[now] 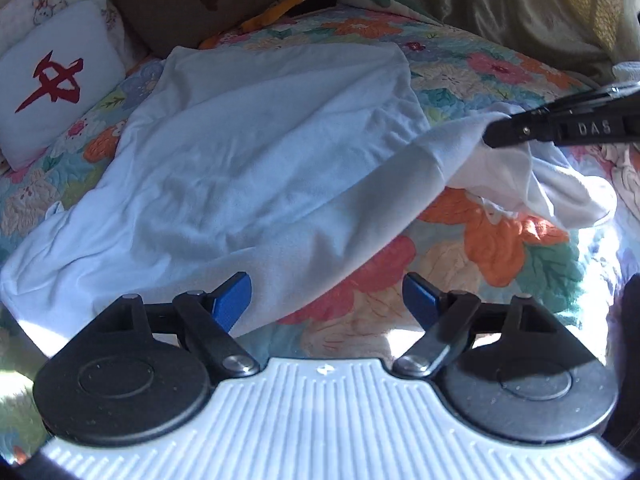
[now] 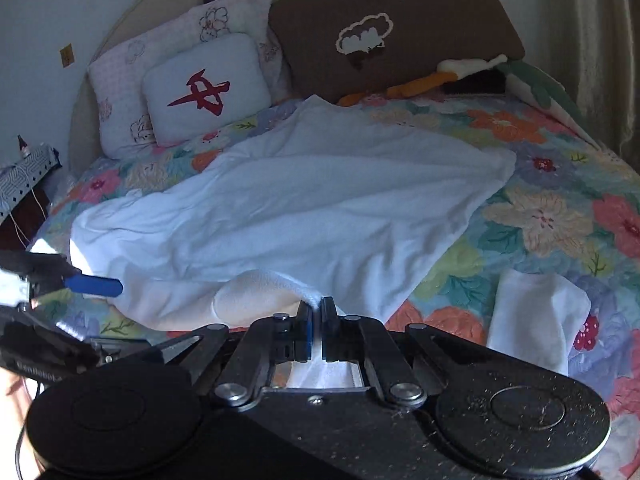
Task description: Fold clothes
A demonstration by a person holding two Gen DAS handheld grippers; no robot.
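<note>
A pale blue-white garment point(image 1: 256, 168) lies spread and rumpled on the floral quilt point(image 1: 500, 240); the right wrist view shows the same garment point(image 2: 304, 208). My left gripper point(image 1: 328, 300) is open, its blue fingertips point(image 1: 234, 300) at the garment's near edge, with cloth and quilt in the gap and neither pad pressing. My right gripper point(image 2: 317, 312) is shut on a fold of the garment's near edge, the cloth pinched between its pads. In the left wrist view the right gripper point(image 1: 490, 136) enters from the right and lifts a corner of the cloth. The left gripper point(image 2: 96, 286) shows at the left of the right wrist view.
A small folded white cloth point(image 2: 536, 316) lies on the quilt at the right. Pillows stand at the head: a white one with a red mark point(image 2: 204, 88) and a brown one point(image 2: 392, 28). A curtain point(image 1: 540, 8) hangs at the far right.
</note>
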